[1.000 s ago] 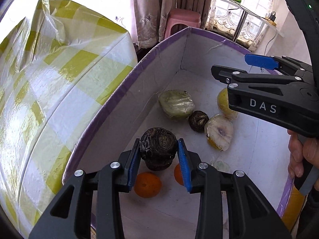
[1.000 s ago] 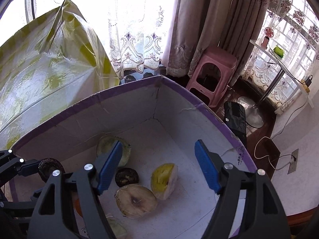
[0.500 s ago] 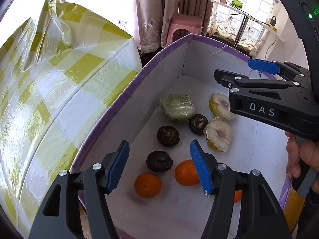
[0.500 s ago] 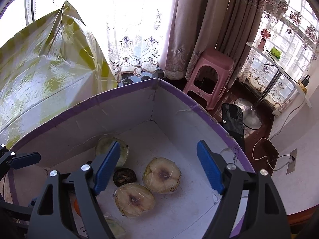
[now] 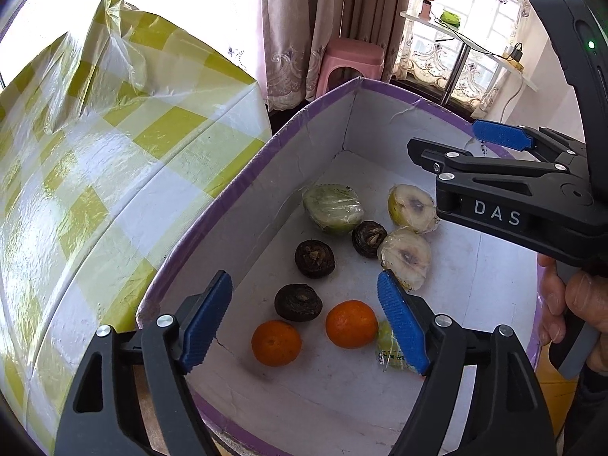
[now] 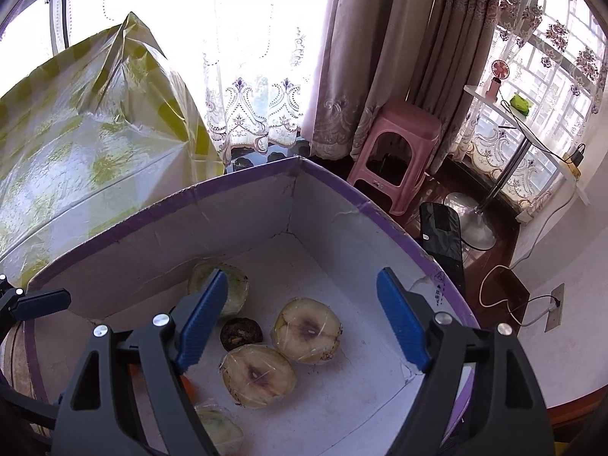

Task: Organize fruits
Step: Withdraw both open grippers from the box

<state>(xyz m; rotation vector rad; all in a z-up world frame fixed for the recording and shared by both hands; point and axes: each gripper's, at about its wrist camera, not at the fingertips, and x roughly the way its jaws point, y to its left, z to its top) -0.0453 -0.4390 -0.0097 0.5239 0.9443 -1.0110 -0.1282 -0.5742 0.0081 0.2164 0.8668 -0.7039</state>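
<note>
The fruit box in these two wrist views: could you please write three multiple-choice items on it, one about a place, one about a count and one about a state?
1. Where do the two oranges lie?
A. On the checked cloth
B. On the box floor, at the end nearest the left gripper
C. On the pink stool

2. How many dark brown round fruits lie in the box?
A. One
B. Three
C. Five

3. How does the left gripper stand?
A. Shut on an orange
B. Shut on a dark fruit
C. Open, holding nothing

Answers:
1 B: both oranges sit inside the box, between the left gripper fingers as seen from its camera.
2 B: three dark fruits show in the left wrist view.
3 C: its jaws have just been opening and nothing sits between the pads.
</note>
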